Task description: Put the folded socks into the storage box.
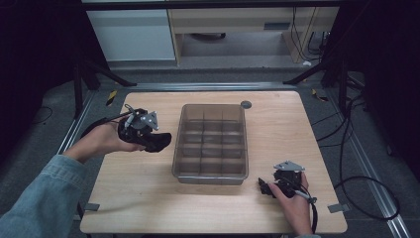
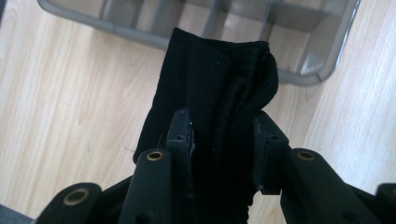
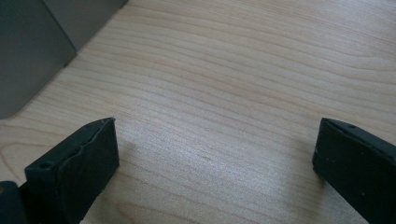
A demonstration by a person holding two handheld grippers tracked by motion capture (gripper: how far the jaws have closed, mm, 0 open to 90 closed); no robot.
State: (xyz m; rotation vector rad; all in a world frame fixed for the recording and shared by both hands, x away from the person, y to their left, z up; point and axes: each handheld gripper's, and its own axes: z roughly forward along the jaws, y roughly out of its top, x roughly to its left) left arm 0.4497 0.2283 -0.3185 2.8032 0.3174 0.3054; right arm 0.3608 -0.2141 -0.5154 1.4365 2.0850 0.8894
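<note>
A folded black sock [image 2: 219, 88] sticks out from between the jaws of my left gripper [image 2: 223, 135], which is shut on it. In the high view that left gripper [image 1: 157, 141] hovers above the table just left of the grey divided bin [image 1: 212, 177], and the black sock [image 1: 159, 142] points toward the bin's left wall. My right gripper [image 1: 262, 187] rests low at the table's front right, by the bin's near right corner. Its jaws stand wide apart in the right gripper view, my right gripper [image 3: 215, 154] having only bare wood between them.
The grey bin [image 2: 322, 70] holds several compartments set off by dividers. A small round grey disc [image 1: 246, 104] lies on the table behind the bin. Black cables [image 1: 346, 148] trail off the right side. A corner of the bin [image 3: 28, 56] is at the right gripper view's top left.
</note>
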